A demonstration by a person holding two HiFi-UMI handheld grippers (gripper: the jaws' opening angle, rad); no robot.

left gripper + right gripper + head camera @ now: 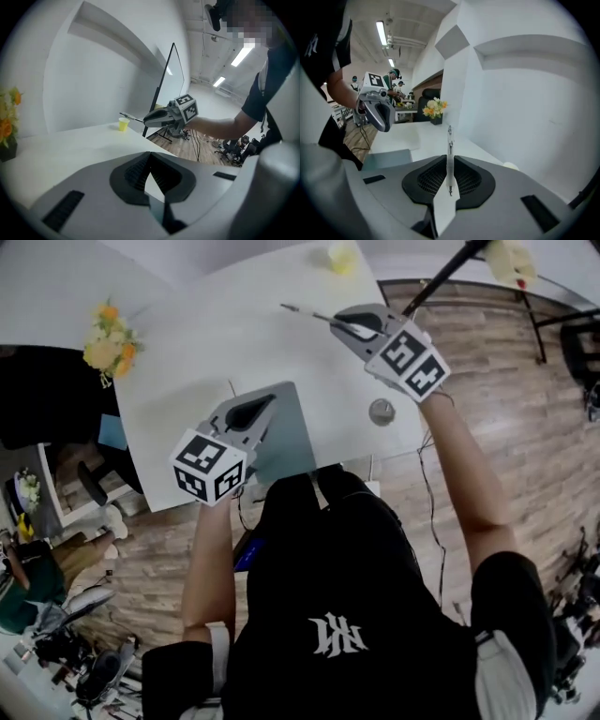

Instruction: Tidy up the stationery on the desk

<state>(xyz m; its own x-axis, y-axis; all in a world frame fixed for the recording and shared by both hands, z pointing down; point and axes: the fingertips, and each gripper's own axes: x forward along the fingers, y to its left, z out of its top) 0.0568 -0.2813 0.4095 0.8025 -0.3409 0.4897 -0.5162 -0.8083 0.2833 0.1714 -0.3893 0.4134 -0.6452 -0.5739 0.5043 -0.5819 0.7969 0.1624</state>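
Note:
A clear pen is clamped in my right gripper, which is shut on it and held above the far right part of the white desk. The pen sticks out forward past the pads and also shows from the side in the left gripper view. My left gripper hovers over a grey pad at the desk's near edge. Its pads meet at the tips with nothing between them. A yellow cup stands at the desk's far edge.
A pot of yellow and orange flowers stands at the desk's left corner. A round metal disc sits near the right front edge. A black stand pole leans beyond the desk's right side, over wooden floor.

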